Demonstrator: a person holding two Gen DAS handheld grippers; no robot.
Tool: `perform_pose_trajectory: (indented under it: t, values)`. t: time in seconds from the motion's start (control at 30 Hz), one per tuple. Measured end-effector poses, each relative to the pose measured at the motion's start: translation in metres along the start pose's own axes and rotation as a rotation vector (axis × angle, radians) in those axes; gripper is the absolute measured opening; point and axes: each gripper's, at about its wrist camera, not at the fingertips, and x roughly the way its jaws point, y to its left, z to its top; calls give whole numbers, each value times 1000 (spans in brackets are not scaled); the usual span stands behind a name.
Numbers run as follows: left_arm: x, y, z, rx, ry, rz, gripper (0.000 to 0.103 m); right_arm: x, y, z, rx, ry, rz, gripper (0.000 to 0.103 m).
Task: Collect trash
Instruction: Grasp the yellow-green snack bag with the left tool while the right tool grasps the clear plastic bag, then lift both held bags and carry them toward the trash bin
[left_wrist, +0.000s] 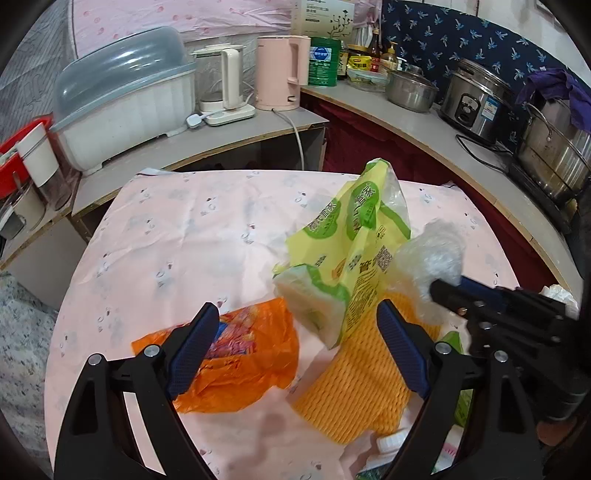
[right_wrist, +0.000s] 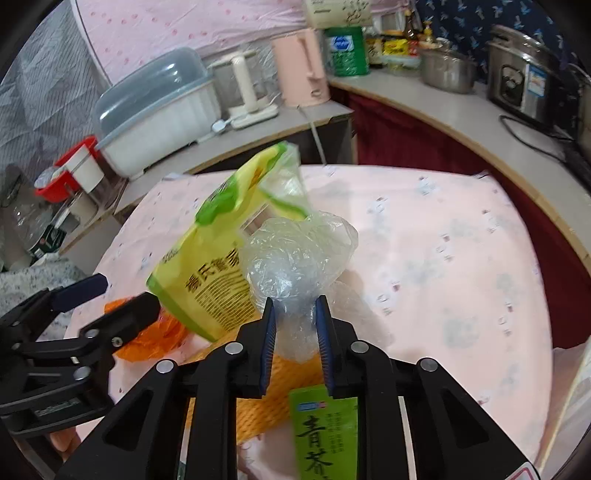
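My right gripper (right_wrist: 294, 308) is shut on a crumpled clear plastic bag (right_wrist: 295, 254) and holds it above the pink tablecloth (right_wrist: 443, 240). The bag also shows in the left wrist view (left_wrist: 432, 254), with the right gripper (left_wrist: 447, 290) behind it. A yellow-green tissue pack wrapper (left_wrist: 347, 258) stands up beside the bag; it shows in the right wrist view (right_wrist: 214, 258) too. My left gripper (left_wrist: 295, 317) is open and empty above an orange plastic bag (left_wrist: 236, 354) and a yellow foam net (left_wrist: 362, 373). The left gripper (right_wrist: 114, 291) appears at left in the right wrist view.
A green tea box (right_wrist: 325, 432) lies under my right gripper. A white bottle cap (left_wrist: 391, 441) sits near the foam net. Counters behind hold a covered dish rack (left_wrist: 125, 103), kettles (left_wrist: 280, 70), pots (left_wrist: 410, 88) and a rice cooker (left_wrist: 476, 99).
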Motion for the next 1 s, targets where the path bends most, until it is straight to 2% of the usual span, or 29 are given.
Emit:
perform_pose_trajectory:
  t: [0.17, 0.23, 0.3, 0.33, 0.4, 0.43, 0.57, 1.0]
  values:
    - [16, -13, 10, 24, -7, -9, 81, -18, -20, 6, 45, -49, -21, 19]
    - [24, -19, 13, 41, 4, -16, 68, -22, -28, 7, 65, -58, -28, 19]
    - [32, -23, 15, 51, 25, -16, 49, -24, -35, 7, 79, -63, -35, 19]
    - [34, -25, 15, 56, 30, -14, 43, -26, -38, 6, 84, -66, -40, 19]
    - [37, -30, 13, 68, 42, -10, 19, -28, -42, 5, 91, -69, -50, 19]
    - [36, -31, 13, 69, 44, -15, 13, -30, -45, 4, 94, -71, -54, 19]
    - [27, -38, 12, 76, 20, -9, 6, -41, -49, 1, 102, -87, -63, 19]
    - [-49, -82, 22, 104, -100, -54, 5, -123, -70, -14, 127, -201, -100, 19]
